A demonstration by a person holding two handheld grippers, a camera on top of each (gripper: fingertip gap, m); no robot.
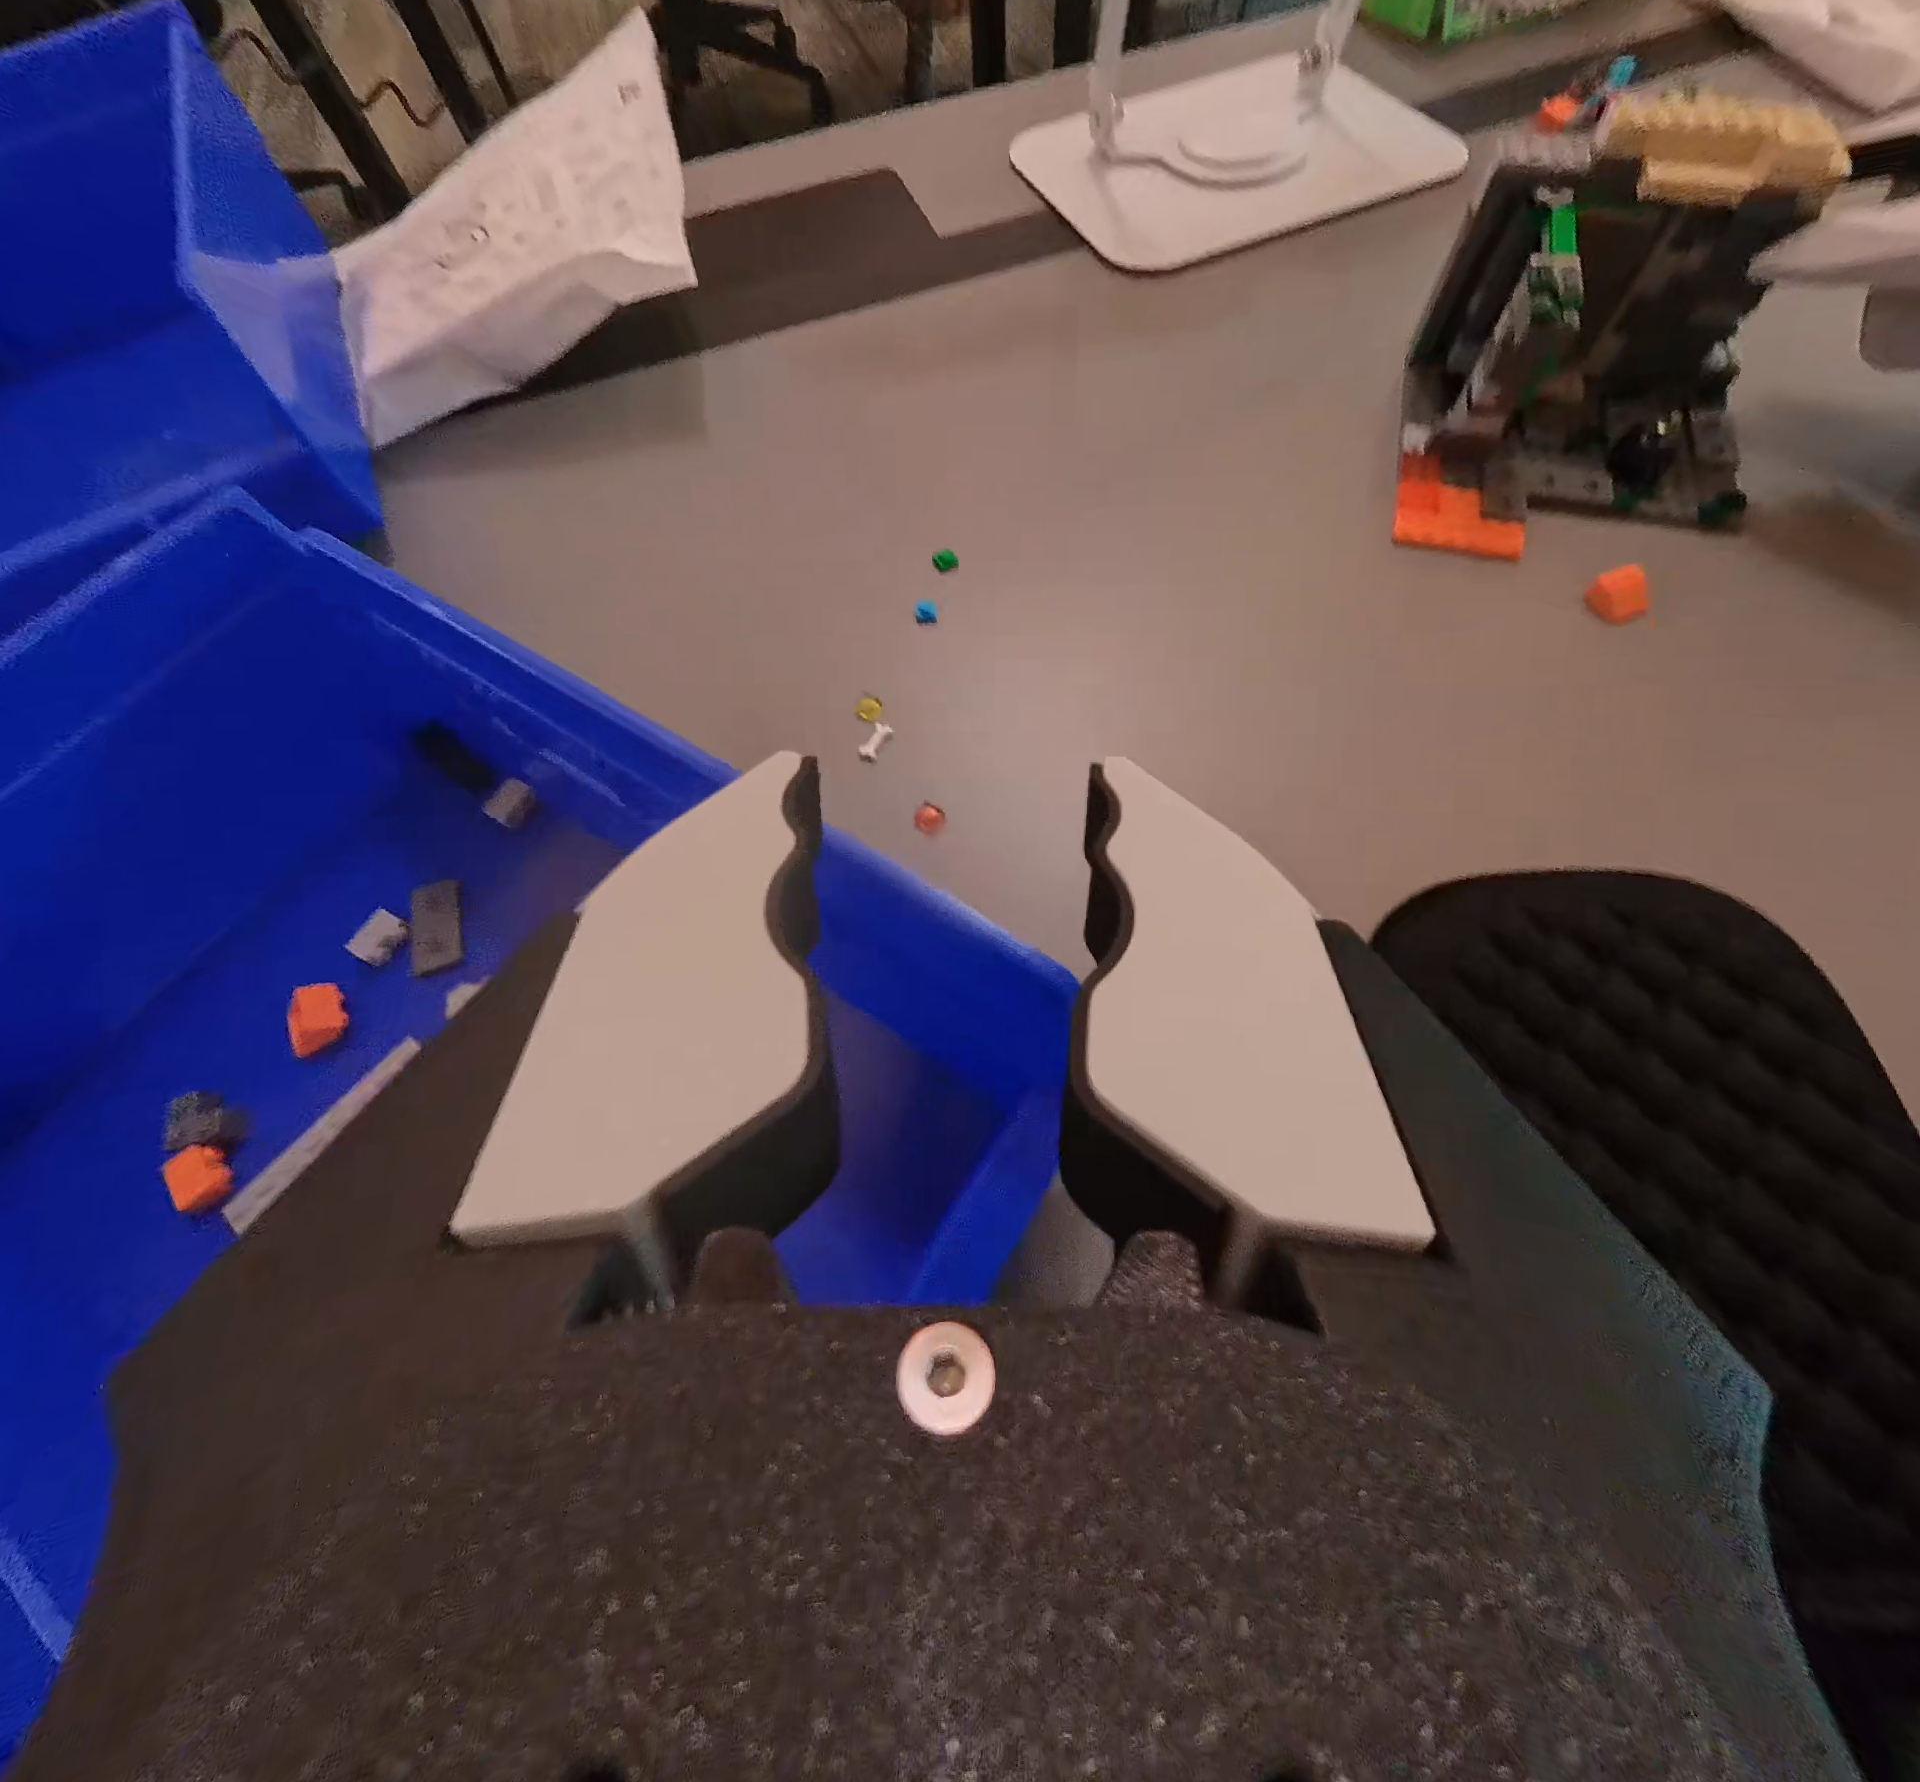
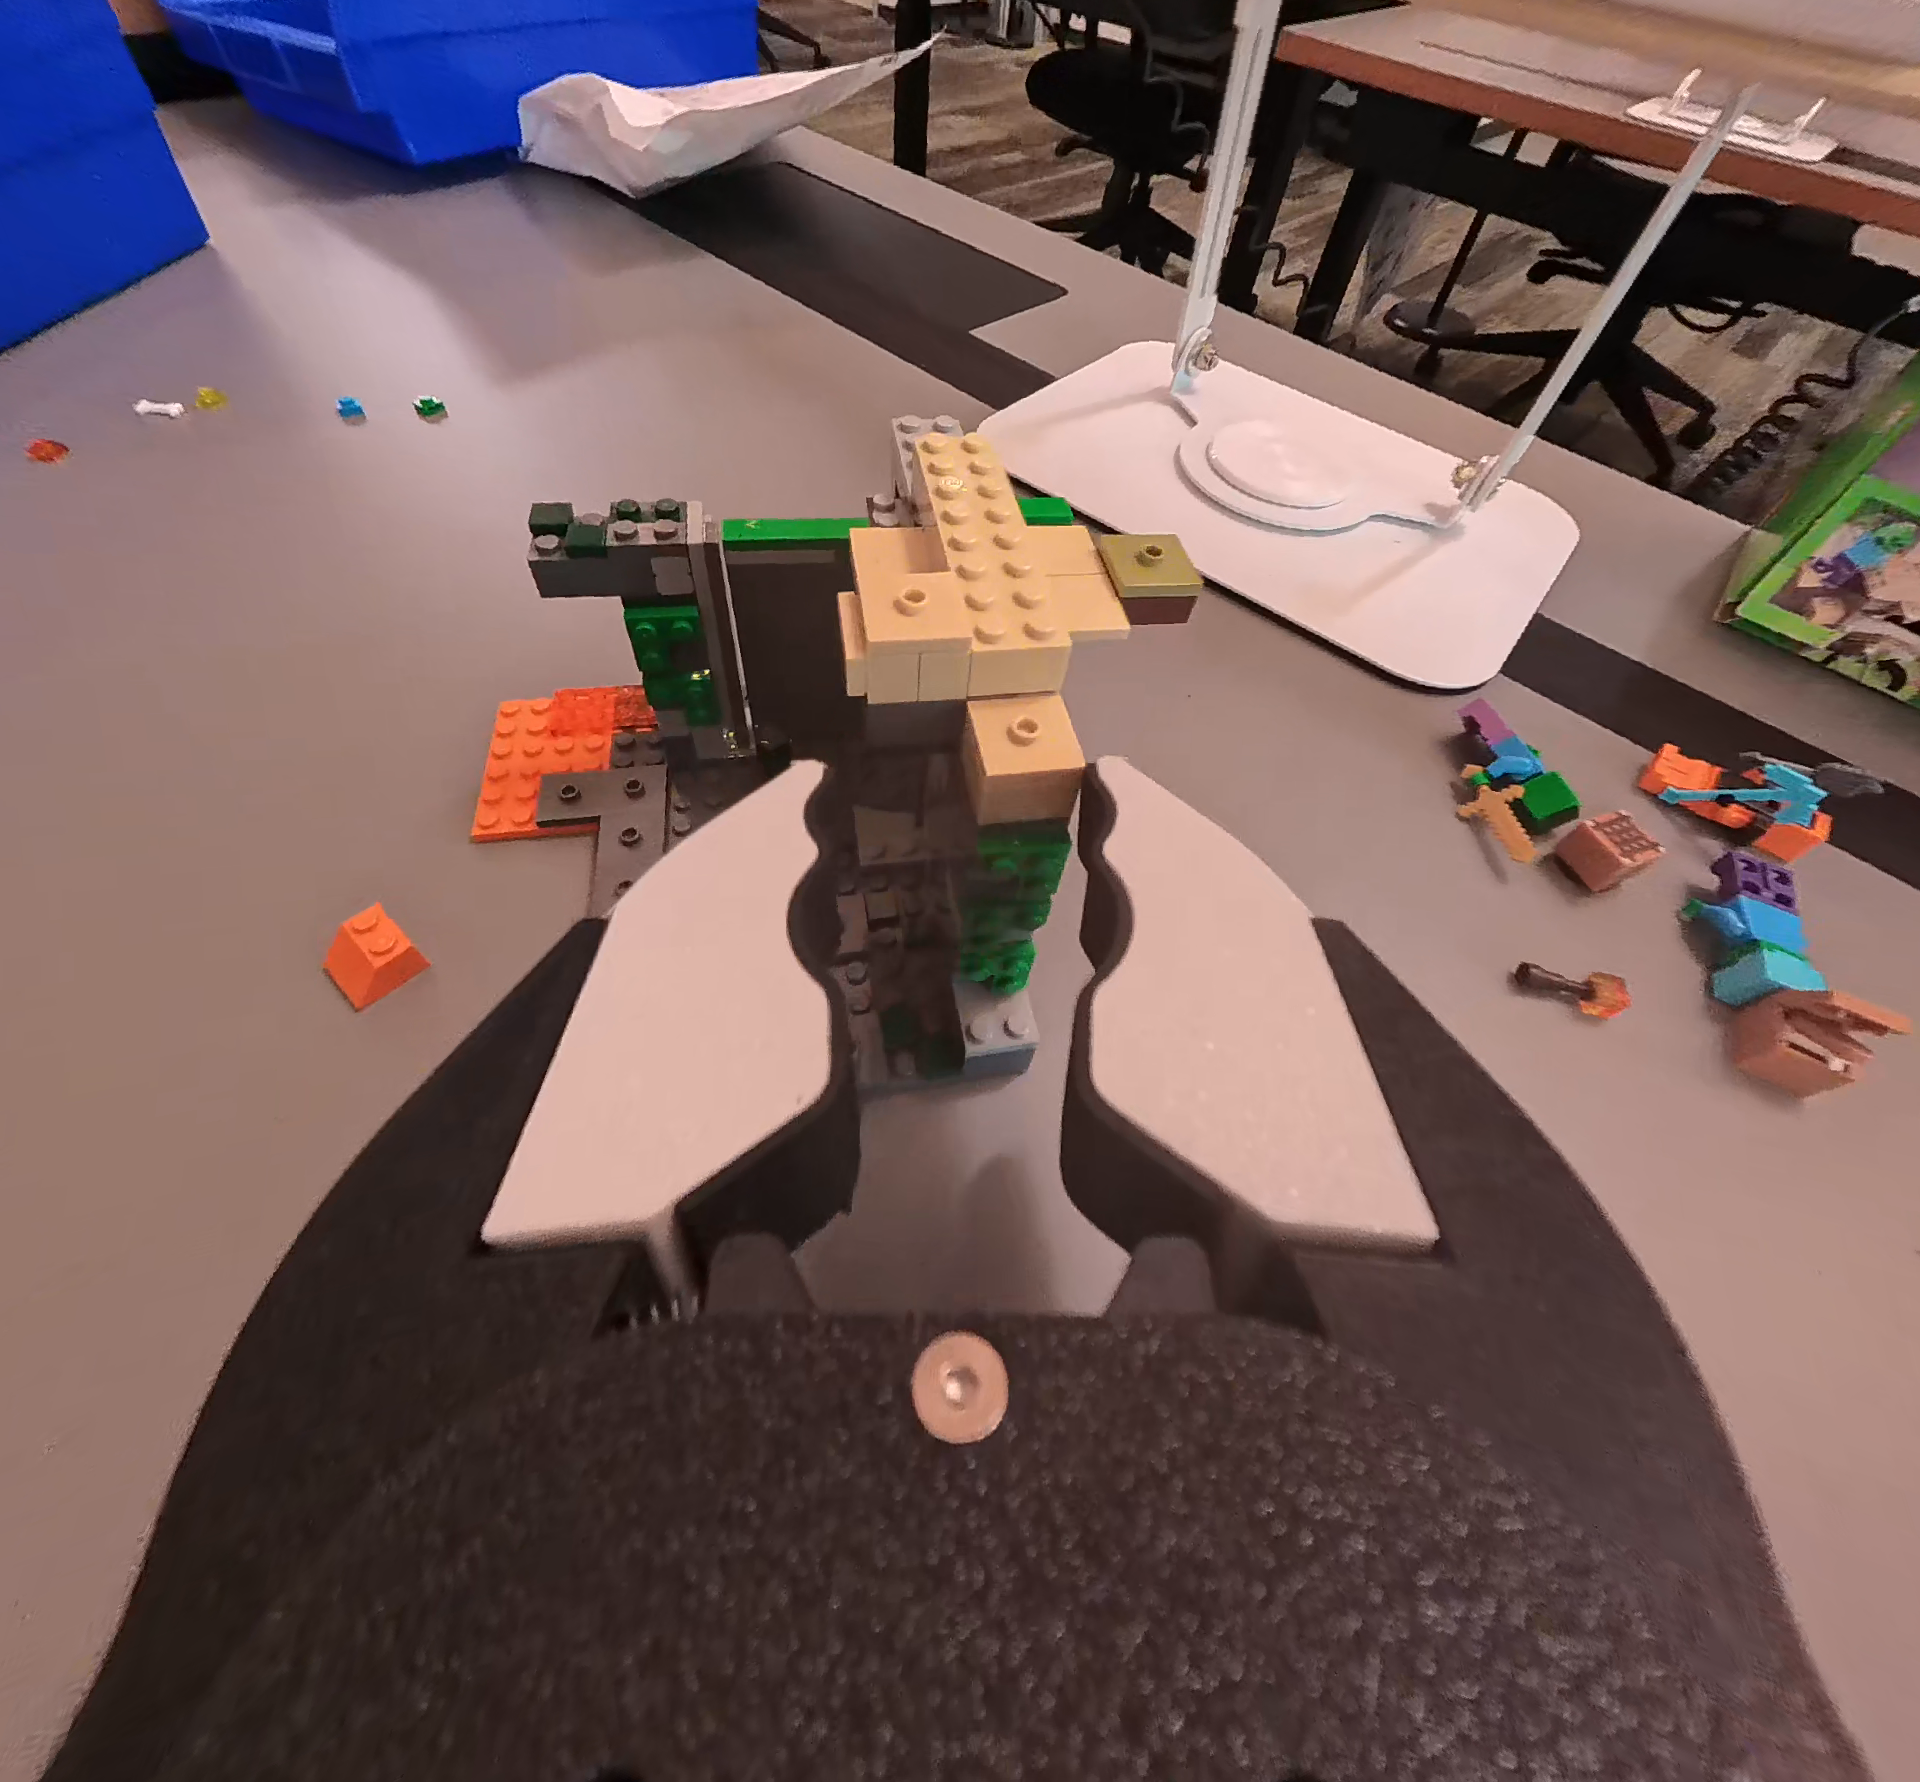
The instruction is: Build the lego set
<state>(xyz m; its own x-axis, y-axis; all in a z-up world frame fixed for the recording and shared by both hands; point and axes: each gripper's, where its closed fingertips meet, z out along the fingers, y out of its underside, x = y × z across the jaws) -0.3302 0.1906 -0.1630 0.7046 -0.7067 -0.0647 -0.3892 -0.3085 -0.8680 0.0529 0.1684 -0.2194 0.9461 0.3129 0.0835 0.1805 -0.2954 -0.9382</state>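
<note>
Both grippers' jaws stand wide and empty: left gripper (image 1: 951, 776) over the near blue bin (image 1: 644, 766), right gripper (image 2: 951, 776) just before the lego build (image 2: 935, 610). That build stands mid-counter (image 2: 364, 278), an orange sloped brick (image 2: 376, 955) loose to its left.

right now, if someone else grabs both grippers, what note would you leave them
Left gripper: open, empty, hanging over the near corner of the blue bin that holds loose bricks.
Right gripper: open, empty, aimed at the partly built lego tower; whether the fingers touch it cannot be told.
On the table: an orange slope brick left of the tower, a row of tiny pieces farther left, figures and accessories to the right.
Done: tower with a tan top on a grey and orange base.
Left: loose parts still unattached.
</note>
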